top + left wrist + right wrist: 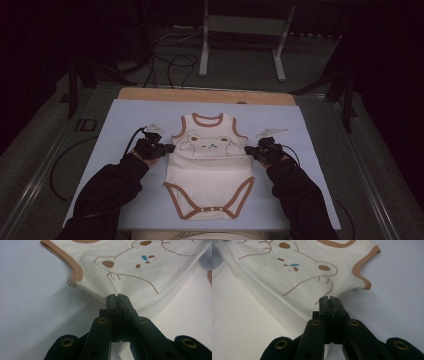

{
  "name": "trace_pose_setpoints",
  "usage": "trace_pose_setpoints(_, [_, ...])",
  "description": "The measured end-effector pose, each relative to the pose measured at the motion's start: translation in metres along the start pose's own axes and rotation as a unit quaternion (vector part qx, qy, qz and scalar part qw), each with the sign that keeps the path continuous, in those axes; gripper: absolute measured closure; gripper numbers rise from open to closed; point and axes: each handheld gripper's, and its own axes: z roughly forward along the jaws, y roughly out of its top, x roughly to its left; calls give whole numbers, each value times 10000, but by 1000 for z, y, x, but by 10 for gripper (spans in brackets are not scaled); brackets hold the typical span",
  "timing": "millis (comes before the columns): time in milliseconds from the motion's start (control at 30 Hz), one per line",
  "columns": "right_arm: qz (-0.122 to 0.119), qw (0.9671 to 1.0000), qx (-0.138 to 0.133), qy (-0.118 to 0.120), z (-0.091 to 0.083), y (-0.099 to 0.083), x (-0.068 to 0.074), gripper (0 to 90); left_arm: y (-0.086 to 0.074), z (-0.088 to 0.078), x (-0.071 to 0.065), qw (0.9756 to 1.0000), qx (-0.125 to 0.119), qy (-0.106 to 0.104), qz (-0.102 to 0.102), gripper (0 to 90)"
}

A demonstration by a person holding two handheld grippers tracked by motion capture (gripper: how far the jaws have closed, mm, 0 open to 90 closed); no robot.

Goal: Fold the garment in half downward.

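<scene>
A cream baby bodysuit (210,170) with brown trim and a bear face print lies flat on the pale blue mat (125,120), neck away from me. My left gripper (169,148) is shut on the bodysuit's left side seam just below the armhole; in the left gripper view the jaws pinch the fabric edge (117,296). My right gripper (248,149) is shut on the opposite side seam, and the right gripper view has its jaws closed on the cloth (329,298). The upper part of the bodysuit looks folded or lifted slightly over the lower part.
The mat covers a wooden board (205,95) on a dark table. Black cables (170,65) trail across the floor behind, near a white metal stand (242,45). Dark sleeves (107,195) come in from the bottom on both sides.
</scene>
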Motion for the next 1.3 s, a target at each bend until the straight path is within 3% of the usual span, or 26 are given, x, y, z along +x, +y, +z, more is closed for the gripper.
trace_pose_setpoints(733, [-260,9995,-108,171,-30,-21,30,900,-13,-23,-24,9992,59,-154,374,897])
trace_pose_setpoints(1300, [-232,9993,-48,299,-41,-45,46,900,-36,-32,-40,9985,92,-320,434,897])
